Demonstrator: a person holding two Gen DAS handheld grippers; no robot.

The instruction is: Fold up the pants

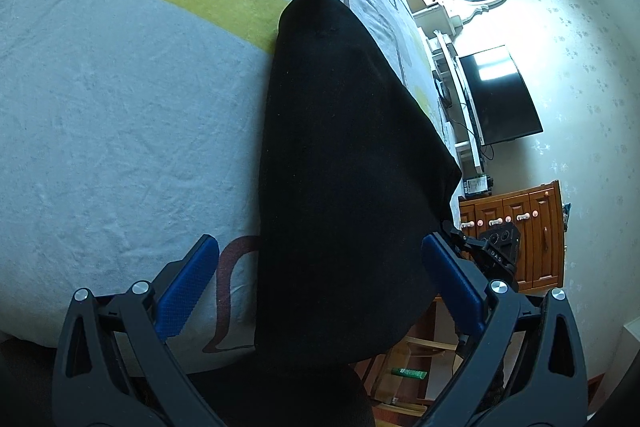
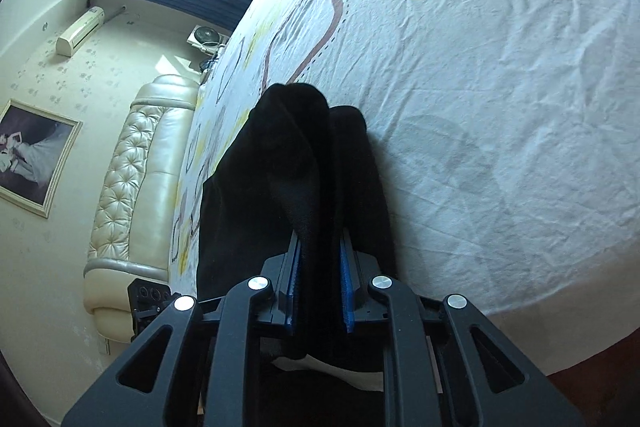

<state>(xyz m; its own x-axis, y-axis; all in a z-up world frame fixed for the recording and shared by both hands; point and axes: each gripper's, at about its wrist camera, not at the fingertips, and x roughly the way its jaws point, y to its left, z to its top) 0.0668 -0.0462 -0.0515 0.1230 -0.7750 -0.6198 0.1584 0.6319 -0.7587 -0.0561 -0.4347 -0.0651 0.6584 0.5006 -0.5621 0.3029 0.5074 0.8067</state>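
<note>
1. My left gripper (image 1: 320,291) stands with its blue pads wide apart. The black pants (image 1: 344,167) run between them without being pressed, so I hold nothing on this side.
2. The pants lie along the edge of the bed (image 1: 120,107), on its pale patterned sheet, one end hanging over the side toward me.
3. My right gripper (image 2: 320,291) is nearly together, its pads clamped on a bunched fold of the pants (image 2: 304,167), which rises in soft humps ahead of the fingers.
4. I judge the cloth light, limp and a little plush: it will sag and drag, not slide. It is not fragile. It grips best at a hem or waistband, through all layers at once.
5. Count: one pair of pants, two grippers, one bed.
</note>
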